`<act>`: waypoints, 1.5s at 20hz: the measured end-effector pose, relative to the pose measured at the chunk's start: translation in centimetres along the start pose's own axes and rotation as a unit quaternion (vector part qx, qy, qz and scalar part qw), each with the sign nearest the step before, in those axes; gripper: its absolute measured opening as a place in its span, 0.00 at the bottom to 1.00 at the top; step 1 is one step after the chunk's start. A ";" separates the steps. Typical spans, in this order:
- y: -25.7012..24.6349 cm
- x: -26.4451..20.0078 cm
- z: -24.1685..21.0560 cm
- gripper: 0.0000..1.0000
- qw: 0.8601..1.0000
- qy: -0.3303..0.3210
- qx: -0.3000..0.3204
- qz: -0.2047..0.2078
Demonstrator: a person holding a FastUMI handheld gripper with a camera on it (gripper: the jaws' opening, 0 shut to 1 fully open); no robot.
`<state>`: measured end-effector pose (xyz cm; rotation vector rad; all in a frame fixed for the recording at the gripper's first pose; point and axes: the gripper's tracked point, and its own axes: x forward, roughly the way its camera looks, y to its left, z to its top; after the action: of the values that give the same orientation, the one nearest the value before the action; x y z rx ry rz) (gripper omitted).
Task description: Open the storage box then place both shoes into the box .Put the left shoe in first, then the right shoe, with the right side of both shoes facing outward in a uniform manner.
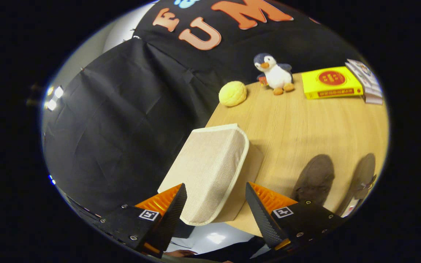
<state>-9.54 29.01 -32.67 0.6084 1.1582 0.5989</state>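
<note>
Flanking the storage box (210, 168), the parted gripper (216, 204) fingers; shoes (314, 179) beside.

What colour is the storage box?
Beige woven fabric with cream trim, storage box, in the gripper view, between the open gripper.

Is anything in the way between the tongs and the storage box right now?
Nothing visible. The tongs are open, and the storage box lies between and just ahead of the fingers with no object in the gap. The two shoes sit off to the side on the table.
</note>
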 end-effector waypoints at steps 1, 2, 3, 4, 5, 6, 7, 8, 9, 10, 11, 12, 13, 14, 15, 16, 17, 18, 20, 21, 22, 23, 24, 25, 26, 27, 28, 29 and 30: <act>0.1 0.9 -0.6 0.97 1.000 0.007 0.026 0.007; 0.0 1.5 -0.8 0.97 0.999 0.008 0.042 0.012; -0.1 2.0 -1.1 0.97 0.999 0.010 0.049 0.014; -0.3 2.6 -1.2 0.97 0.999 0.014 0.050 0.014; -0.4 2.9 -1.4 0.97 0.999 0.018 0.049 0.014; -0.3 3.4 -1.5 0.97 0.998 0.022 0.050 0.019; -0.1 3.8 -1.7 0.97 0.998 0.025 0.055 0.023; 0.0 4.0 -1.9 0.97 0.997 0.029 0.064 0.029; 0.1 4.2 -2.0 0.97 0.996 0.031 0.072 0.033; 0.4 4.5 -1.9 0.97 0.996 0.030 0.077 0.038; 0.5 4.7 -1.8 0.97 0.995 0.030 0.082 0.040; 0.8 4.6 -1.8 0.97 0.995 0.031 0.087 0.046; 1.0 4.4 -1.6 0.96 0.994 0.029 0.091 0.049; 1.3 4.0 -1.2 0.96 0.994 0.026 0.095 0.056; 1.8 3.3 -1.0 0.96 0.992 0.023 0.103 0.065; 2.3 2.6 -0.4 0.95 0.991 0.017 0.112 0.077; 2.9 1.9 0.2 0.94 0.989 0.011 0.120 0.087; 3.4 1.1 1.0 0.92 0.988 0.003 0.125 0.095; 5.0 -0.1 2.3 0.86 0.986 -0.010 0.123 0.113; 6.2 -0.6 2.6 0.81 0.985 -0.012 0.116 0.124; 7.5 -1.0 3.2 0.79 0.985 -0.013 0.105 0.135; 9.0 -1.4 3.5 0.74 0.985 -0.014 0.095 0.146; 10.9 -1.8 3.7 0.72 0.983 -0.013 0.085 0.164; 12.6 -1.8 4.0 0.66 0.981 -0.016 0.077 0.177; 14.0 -1.6 4.7 0.62 0.981 -0.021 0.067 0.180; 15.0 -1.4 5.1 0.53 0.982 -0.026 0.055 0.178; 16.2 -0.9 5.6 0.45 0.983 -0.032 0.041 0.177; 17.7 -0.5 5.9 0.34 0.983 -0.038 0.029 0.178; 19.0 0.2 6.2 0.31 0.983 -0.042 0.016 0.178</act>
<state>-5.83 41.53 -17.56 0.8700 0.9874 0.8510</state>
